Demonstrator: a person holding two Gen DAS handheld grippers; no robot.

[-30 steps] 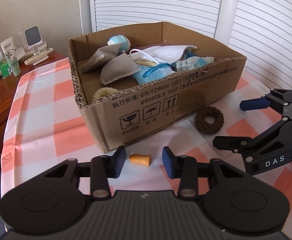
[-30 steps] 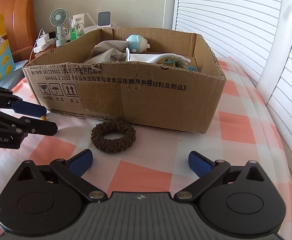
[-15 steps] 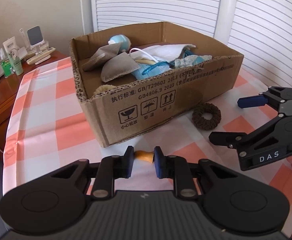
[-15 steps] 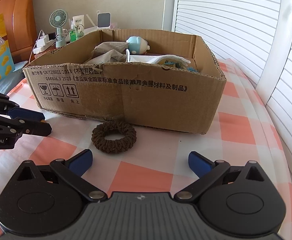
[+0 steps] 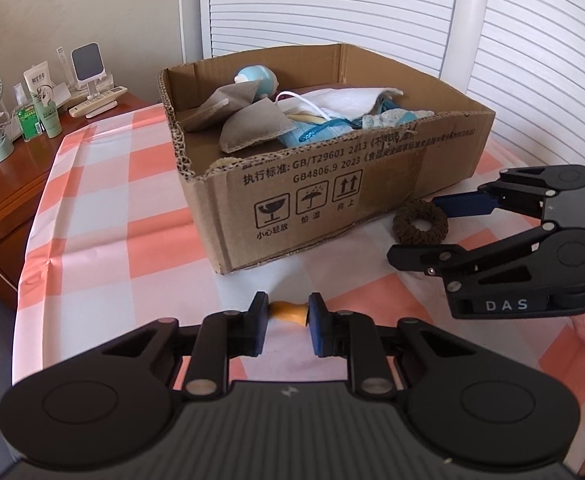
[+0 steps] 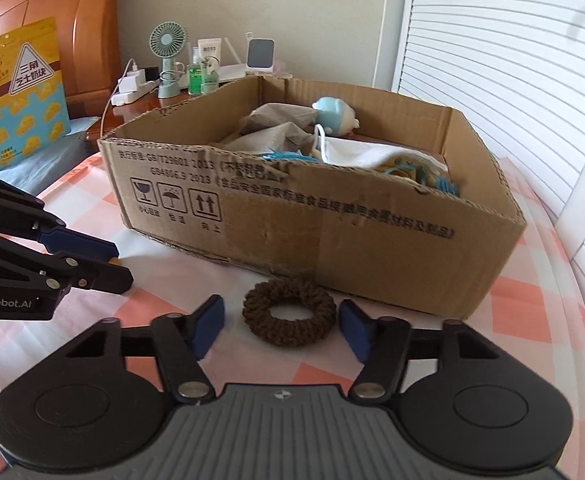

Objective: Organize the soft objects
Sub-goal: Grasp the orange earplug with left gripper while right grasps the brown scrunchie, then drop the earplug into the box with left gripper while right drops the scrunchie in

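Left claw [image 5: 288, 314] clamps orange piece [image 5: 288, 311]; right claw [image 6: 280, 320] closing around scrunchie [image 6: 288, 312]

My right gripper [image 6: 279, 326] is closing around a brown scrunchie [image 6: 289, 312] lying on the checked tablecloth [image 6: 532, 320] before a cardboard box [image 6: 332, 232].

- I see a plain pale wall [image 5: 72, 8] at the back, evenly lit by soft daylight.
- White slatted shutters [image 5: 332, 4] fill the right side, split by a white post [image 5: 468, 20].
- The surface wears a pink-and-white checked cloth [image 5: 104, 200].
- Beside it stands a reddish wooden cabinet [image 5: 0, 184] carrying a mint desk fan [image 6: 168, 46], a green bottle [image 6: 195, 74] and a tube [image 6: 209, 60].
- From my right view, a wooden headboard [image 6: 92, 20] rises behind a yellow-and-blue bag [image 6: 18, 92].
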